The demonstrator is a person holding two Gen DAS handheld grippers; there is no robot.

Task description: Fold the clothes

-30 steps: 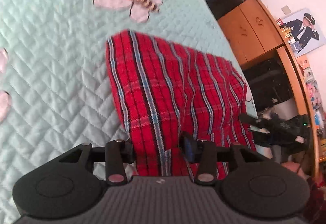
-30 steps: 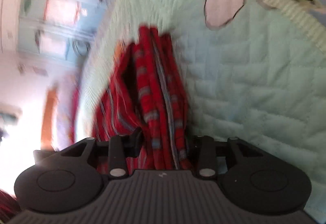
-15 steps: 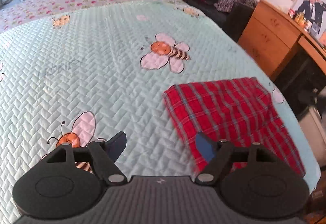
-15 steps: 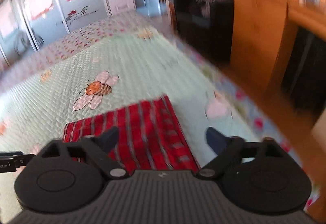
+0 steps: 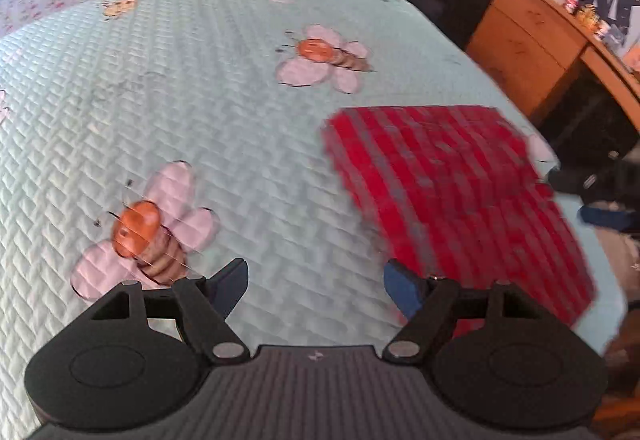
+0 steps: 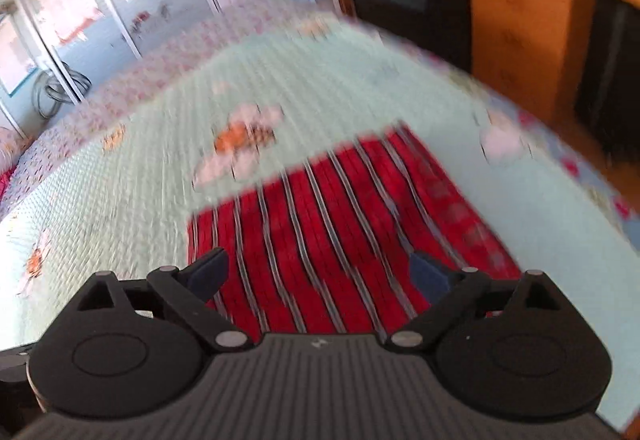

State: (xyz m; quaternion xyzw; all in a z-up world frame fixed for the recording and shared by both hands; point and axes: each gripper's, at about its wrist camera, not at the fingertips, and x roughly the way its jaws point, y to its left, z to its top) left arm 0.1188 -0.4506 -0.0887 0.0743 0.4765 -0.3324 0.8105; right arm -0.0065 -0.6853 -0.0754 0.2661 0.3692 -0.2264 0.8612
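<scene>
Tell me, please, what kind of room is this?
Most likely a bedroom: a bed with a quilted bee-pattern bedspread, a folded red plaid garment lying on it, and a wooden desk beside the bed.

Both wrist views tilt down over bed (image 5: 200, 100); share red plaid cloth (image 5: 452, 192) (image 6: 332, 224).

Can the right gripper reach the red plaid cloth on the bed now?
Probably yes: the right gripper is open and empty above the red plaid cloth, with nothing between them.
</scene>
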